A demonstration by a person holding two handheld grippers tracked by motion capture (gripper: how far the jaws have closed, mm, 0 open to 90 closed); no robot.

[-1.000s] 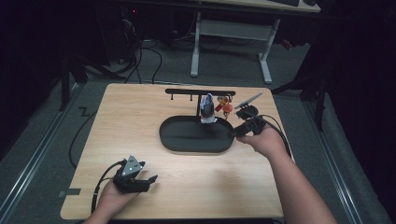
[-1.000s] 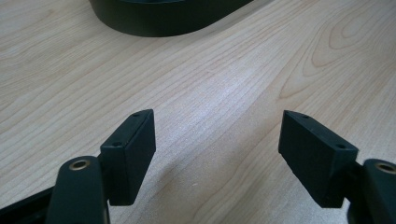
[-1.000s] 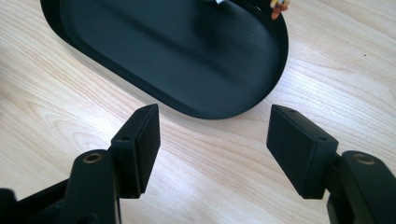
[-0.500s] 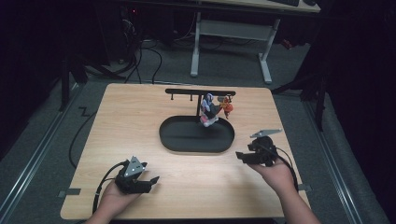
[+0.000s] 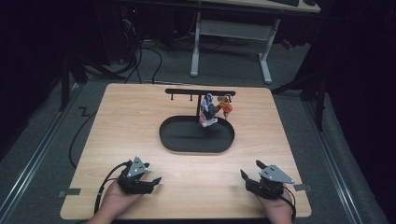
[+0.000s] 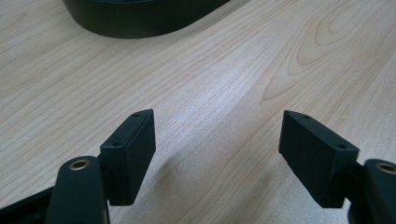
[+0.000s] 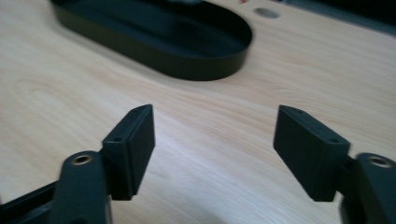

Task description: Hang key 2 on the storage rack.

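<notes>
A black oval tray lies in the middle of the wooden table. Behind it stands a black hook rack with small colourful charms hanging from it, one of them orange. My left gripper rests near the front left edge, open and empty; its view has its jaws wide over bare wood with the tray ahead. My right gripper sits at the front right, open. Its jaws have just been opening, with nothing between them and the tray beyond.
Cables trail from both grippers over the front edge. A round hole in the tabletop lies past the tray. Beyond the table stand a white desk frame and floor cables.
My right gripper has drawn back from beside the hanging charms at the tray's far right end and come down to the front right of the table. The left gripper has stayed put.
</notes>
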